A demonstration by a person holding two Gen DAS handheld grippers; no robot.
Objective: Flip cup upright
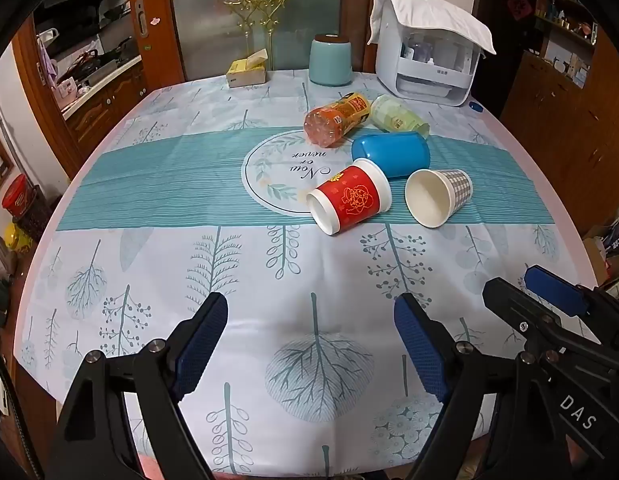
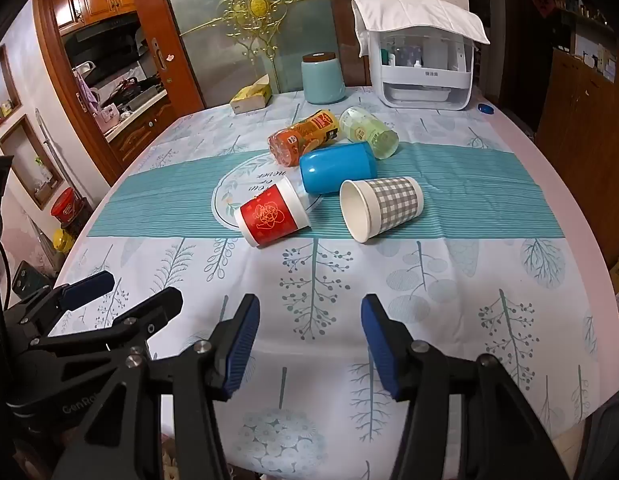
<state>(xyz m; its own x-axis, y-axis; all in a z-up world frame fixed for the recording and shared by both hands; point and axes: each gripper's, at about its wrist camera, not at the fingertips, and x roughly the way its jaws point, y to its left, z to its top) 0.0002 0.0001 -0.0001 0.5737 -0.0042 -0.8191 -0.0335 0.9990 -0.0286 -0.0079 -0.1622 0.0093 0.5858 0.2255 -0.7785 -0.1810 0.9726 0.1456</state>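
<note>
Three cups lie on their sides mid-table: a red paper cup [image 1: 349,200] [image 2: 273,212], a blue plastic cup [image 1: 391,154] [image 2: 335,166], and a grey checked paper cup [image 1: 437,196] [image 2: 383,206] with its mouth towards me. My left gripper [image 1: 311,312] is open and empty above the near part of the table, well short of the cups; it also shows in the right wrist view [image 2: 133,290]. My right gripper [image 2: 309,310] is open and empty, beside the left one; it also shows in the left wrist view [image 1: 521,284].
An orange bottle [image 1: 335,118] [image 2: 303,134] and a pale green bottle [image 1: 397,118] [image 2: 367,130] lie behind the cups. At the far edge stand a teal jar [image 1: 329,60], a yellow box [image 1: 247,70] and a white appliance [image 1: 427,64] under a cloth. A leaf-print cloth [image 1: 189,240] covers the table.
</note>
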